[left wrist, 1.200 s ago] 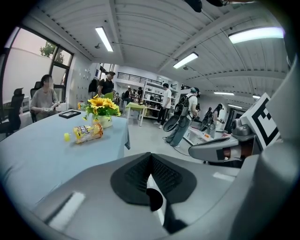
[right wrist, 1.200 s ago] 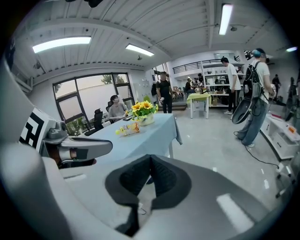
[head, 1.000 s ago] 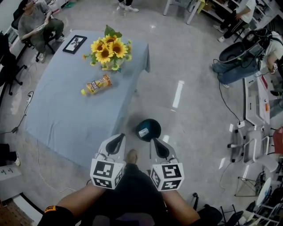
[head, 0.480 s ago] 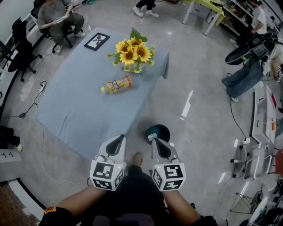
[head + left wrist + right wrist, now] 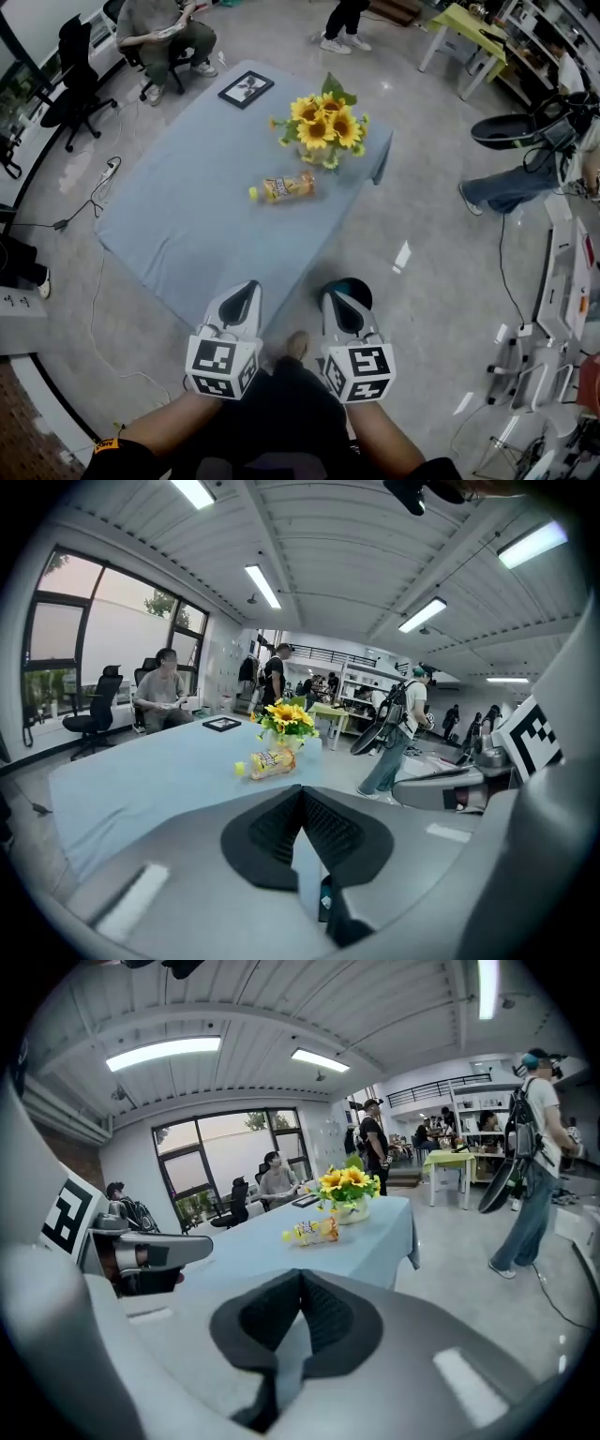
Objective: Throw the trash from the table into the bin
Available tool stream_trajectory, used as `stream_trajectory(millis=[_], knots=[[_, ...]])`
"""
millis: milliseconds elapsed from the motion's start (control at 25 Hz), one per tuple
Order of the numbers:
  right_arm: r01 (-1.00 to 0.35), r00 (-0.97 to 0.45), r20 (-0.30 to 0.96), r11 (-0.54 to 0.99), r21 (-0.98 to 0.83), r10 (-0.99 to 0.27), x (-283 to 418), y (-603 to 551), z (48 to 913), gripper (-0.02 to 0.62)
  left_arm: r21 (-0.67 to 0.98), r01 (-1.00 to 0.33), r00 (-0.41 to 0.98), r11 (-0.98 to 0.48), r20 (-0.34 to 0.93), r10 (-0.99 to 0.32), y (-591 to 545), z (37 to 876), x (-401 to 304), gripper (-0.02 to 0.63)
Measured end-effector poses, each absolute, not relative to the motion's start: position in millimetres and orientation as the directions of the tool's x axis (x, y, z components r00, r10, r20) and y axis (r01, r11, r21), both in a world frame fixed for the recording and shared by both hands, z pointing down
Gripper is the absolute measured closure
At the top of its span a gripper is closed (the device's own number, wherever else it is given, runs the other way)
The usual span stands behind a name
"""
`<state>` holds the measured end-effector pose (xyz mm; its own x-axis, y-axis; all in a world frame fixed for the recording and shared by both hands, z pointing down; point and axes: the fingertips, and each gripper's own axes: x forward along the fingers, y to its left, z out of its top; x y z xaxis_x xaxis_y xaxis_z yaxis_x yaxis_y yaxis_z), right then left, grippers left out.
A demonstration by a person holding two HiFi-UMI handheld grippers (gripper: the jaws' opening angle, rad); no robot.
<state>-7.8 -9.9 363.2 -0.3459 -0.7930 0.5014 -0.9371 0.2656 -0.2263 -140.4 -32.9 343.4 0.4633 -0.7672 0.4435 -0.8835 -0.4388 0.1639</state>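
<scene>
On the blue table [image 5: 178, 234], a yellow bottle [image 5: 286, 187] lies near the sunflowers [image 5: 323, 127]. The bin [image 5: 359, 287] sits behind your right gripper [image 5: 334, 300], closed and empty like your left gripper [image 5: 247, 289].

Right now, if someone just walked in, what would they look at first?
Probably the bright sunflowers standing toward the far end of the blue-covered table. Next, the yellow bottle lying on its side just in front of them. Close to the camera, the left gripper and right gripper are shut and empty, with the dark bin on the floor peeking out behind the right one.
</scene>
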Motion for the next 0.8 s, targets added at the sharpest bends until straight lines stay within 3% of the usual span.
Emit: stream_trajectory(millis=[800], knots=[[-0.916,-0.397,0.511,0.366,-0.165,-0.763,-64,-59,341,0.597,0.158,-0.909,0.415,-0.385,0.410,-0.812,-76,320,-195,0.598]])
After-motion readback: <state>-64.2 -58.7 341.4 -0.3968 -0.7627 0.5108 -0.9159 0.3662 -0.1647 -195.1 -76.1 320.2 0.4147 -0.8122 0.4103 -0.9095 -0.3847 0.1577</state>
